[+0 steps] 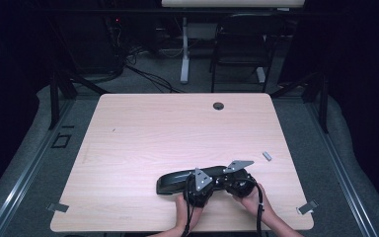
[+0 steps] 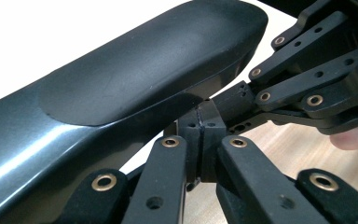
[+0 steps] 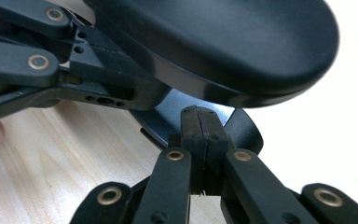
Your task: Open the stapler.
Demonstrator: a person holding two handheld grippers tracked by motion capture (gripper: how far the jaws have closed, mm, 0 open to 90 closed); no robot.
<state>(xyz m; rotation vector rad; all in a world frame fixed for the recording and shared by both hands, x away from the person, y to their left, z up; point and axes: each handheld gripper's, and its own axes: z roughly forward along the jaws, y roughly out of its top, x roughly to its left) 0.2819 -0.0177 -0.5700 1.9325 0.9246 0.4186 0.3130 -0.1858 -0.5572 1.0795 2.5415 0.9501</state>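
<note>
With both the left gripper and the right gripper clenched on nothing beside the near end of the black stapler lying on the table, a careless nudge may shove it away, since no fingers grasp it.
</note>
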